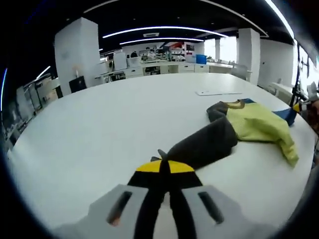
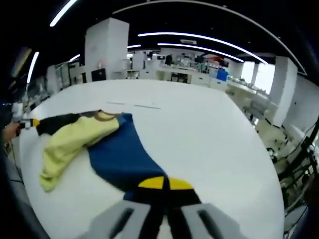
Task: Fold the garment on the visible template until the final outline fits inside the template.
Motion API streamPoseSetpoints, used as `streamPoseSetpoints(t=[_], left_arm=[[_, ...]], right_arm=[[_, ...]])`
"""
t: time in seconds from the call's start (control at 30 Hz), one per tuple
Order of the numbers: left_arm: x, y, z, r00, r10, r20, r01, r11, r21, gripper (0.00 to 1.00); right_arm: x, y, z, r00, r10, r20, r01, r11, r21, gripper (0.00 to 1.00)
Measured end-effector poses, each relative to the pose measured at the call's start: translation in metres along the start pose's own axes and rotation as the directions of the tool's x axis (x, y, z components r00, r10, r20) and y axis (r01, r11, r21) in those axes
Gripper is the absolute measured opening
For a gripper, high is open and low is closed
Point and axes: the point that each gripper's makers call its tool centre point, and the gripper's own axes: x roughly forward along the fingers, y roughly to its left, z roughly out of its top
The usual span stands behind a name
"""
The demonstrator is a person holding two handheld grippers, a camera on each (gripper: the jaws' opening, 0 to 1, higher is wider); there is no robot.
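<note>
We count 1 garment (image 2: 99,144) on 1 white table (image 2: 199,139), w/ 3 colour sections: 1 yellow, 1 blue, 1 dark grey. 2 grippers: left (image 1: 164,167) and right (image 2: 166,183), each w/ 2 jaws. 1 flat white sheet (image 1: 218,92) lies beyond the garment.

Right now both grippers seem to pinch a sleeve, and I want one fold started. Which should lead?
Probably left. The left gripper is shut on the dark grey sleeve, which lies stretched away from the yellow body. The right gripper pinches the blue sleeve, already beside the body.
</note>
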Motion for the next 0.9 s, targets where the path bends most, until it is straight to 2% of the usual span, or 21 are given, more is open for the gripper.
streamPoseSetpoints(t=[0.13, 0.2, 0.47, 0.6, 0.73, 0.9], left_arm=[[0.006, 0.007, -0.001, 1.0, 0.026, -0.013, -0.026, 0.999, 0.038, 0.0], [0.014, 0.016, -0.003, 0.999, 0.037, -0.028, -0.036, 0.999, 0.035, 0.0], [0.024, 0.026, -0.009, 0.997, 0.043, -0.064, -0.04, 0.998, 0.041, 0.0], [0.028, 0.031, -0.011, 0.995, 0.052, -0.08, -0.05, 0.998, 0.031, 0.0], [0.032, 0.045, -0.011, 0.995, 0.065, -0.075, -0.068, 0.997, -0.026, 0.0], [0.035, 0.045, -0.016, 0.993, 0.065, -0.096, -0.066, 0.998, -0.005, 0.0]], right_arm=[[0.008, -0.009, -0.003, 1.0, -0.009, -0.027, 0.008, 1.0, -0.021, 0.0], [0.01, -0.015, -0.004, 0.999, -0.015, -0.038, 0.015, 1.0, -0.021, 0.0], [0.018, -0.036, -0.005, 0.997, -0.036, -0.062, 0.036, 0.999, -0.01, 0.0], [0.018, -0.046, -0.01, 0.996, -0.057, -0.075, 0.056, 0.998, -0.006, 0.0], [0.018, -0.052, -0.014, 0.992, -0.082, -0.095, 0.081, 0.997, -0.007, 0.0], [0.02, -0.059, -0.019, 0.989, -0.098, -0.111, 0.097, 0.995, -0.017, 0.0]])
